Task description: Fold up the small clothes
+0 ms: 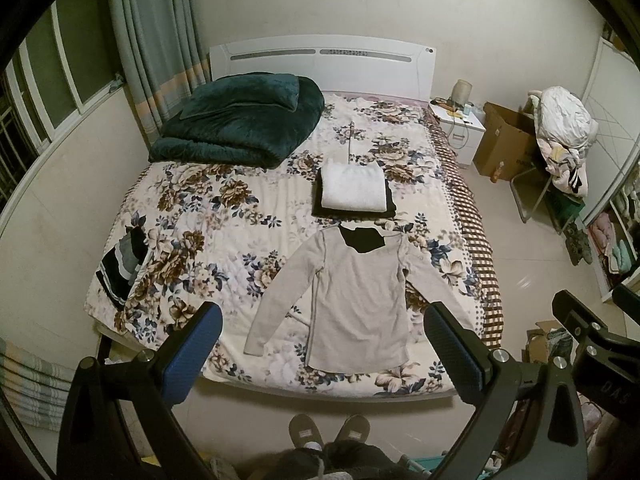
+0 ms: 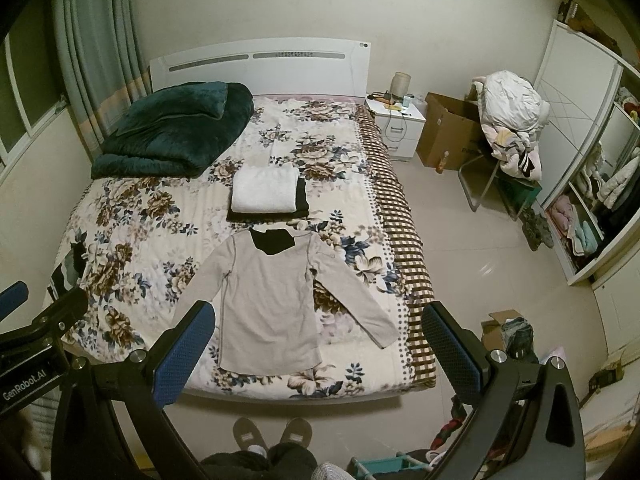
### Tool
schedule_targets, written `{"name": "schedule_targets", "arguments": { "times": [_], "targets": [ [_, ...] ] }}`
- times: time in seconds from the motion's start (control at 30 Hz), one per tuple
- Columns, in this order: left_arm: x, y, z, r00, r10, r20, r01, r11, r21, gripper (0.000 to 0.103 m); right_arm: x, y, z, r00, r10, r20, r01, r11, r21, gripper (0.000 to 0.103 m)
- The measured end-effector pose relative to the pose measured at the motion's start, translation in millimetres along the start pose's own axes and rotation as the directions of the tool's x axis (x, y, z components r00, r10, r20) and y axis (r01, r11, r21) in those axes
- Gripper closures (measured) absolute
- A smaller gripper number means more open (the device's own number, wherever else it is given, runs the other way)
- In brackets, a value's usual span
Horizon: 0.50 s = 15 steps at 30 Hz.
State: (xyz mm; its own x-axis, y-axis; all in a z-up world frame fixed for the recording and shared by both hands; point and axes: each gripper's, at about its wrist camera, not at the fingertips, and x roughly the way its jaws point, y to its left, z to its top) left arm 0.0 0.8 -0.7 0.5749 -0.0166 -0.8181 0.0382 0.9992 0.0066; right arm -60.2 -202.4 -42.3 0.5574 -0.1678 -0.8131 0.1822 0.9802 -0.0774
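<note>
- Left wrist view: grey long-sleeved top (image 1: 352,300) lies flat, sleeves spread, at the bed's (image 1: 224,216) near edge.
- Folded stack (image 1: 354,192) lies just beyond its collar.
- Left gripper (image 1: 320,356) and right gripper (image 2: 316,354) hover above, released, empty.
- Risk: gripping the top and the floral cover together would drag the bedding along.

folded pile (image 1: 354,194) (just beyond) crowds the shirt (image 1: 352,300) collar.

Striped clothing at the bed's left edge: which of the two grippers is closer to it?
Left. The left gripper hovers over the foot of the bed on the striped clothing's side; the right gripper hovers beside it, farther to the right.
</note>
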Motion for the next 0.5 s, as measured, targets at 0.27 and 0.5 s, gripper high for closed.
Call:
{"name": "schedule_targets", "arguments": {
  "times": [0.27, 0.5],
  "targets": [
    [0.3, 0.1, -0.1, 1.0, -0.002, -0.002, 0.002, 1.0, 0.0, 0.0, 2.3, 0.9, 1.0, 1.0, 0.002, 0.0, -0.002, 1.0, 0.001, 0.0],
    [1.2, 0.0, -0.2, 1.0, -0.004, -0.003, 0.004, 1.0, 0.0, 0.0, 7.4, 5.6, 2.6, 1.0, 0.001, -0.002, -0.001, 1.0, 0.003, 0.0]
  ]
}}
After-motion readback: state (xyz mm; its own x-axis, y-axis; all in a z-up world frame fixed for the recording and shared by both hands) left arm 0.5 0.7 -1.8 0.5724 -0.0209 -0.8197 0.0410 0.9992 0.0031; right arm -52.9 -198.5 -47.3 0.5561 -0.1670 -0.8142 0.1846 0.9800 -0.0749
